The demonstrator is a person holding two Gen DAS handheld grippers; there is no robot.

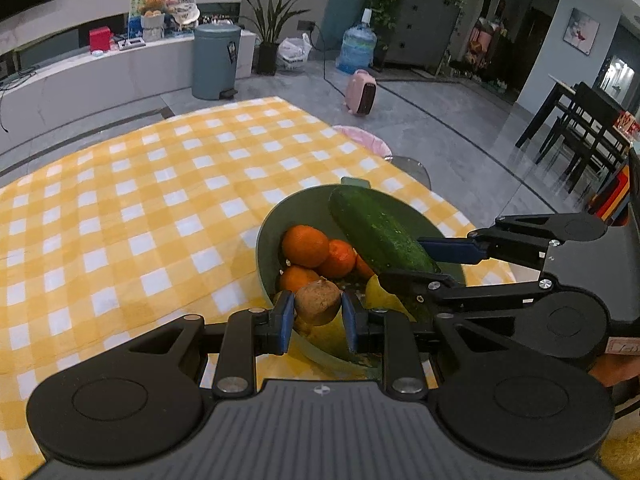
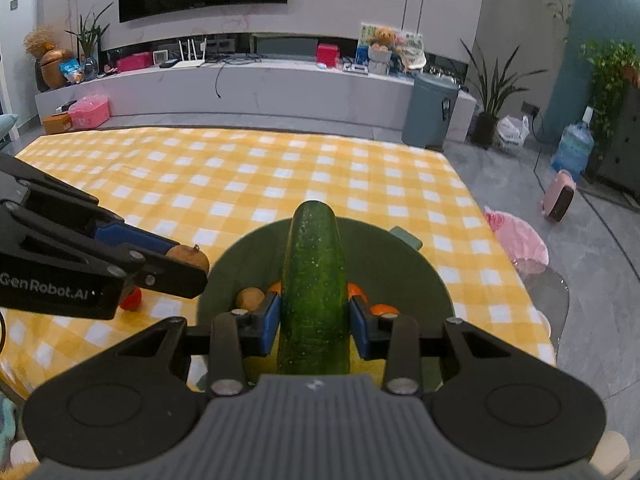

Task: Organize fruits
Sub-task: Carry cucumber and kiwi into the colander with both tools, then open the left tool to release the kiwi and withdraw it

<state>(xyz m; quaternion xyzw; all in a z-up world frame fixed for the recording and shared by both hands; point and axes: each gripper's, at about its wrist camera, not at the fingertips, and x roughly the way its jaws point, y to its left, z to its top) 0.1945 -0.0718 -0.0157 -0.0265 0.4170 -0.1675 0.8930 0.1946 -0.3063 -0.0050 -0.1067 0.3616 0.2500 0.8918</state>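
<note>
A green bowl (image 1: pixel 264 236) (image 2: pixel 384 264) stands on the yellow checked tablecloth, with several oranges (image 1: pixel 306 246) (image 2: pixel 356 292) and a yellow fruit (image 1: pixel 380 300) inside. My left gripper (image 1: pixel 317 308) (image 2: pixel 188 264) is shut on a brown kiwi-like fruit (image 1: pixel 318 302) (image 2: pixel 188 258), held over the bowl's near left rim. My right gripper (image 2: pixel 314 316) (image 1: pixel 424 266) is shut on a long green cucumber (image 2: pixel 314 280) (image 1: pixel 380 232), which points out over the bowl. A second brown fruit (image 2: pixel 250 298) lies in the bowl.
A small red fruit (image 2: pixel 132 298) lies on the cloth left of the bowl. The table's right edge is close to the bowl, with a pink-lined bin (image 2: pixel 520 240) and a clear chair (image 2: pixel 556 296) just beyond. The cloth (image 2: pixel 240 168) stretches far and left.
</note>
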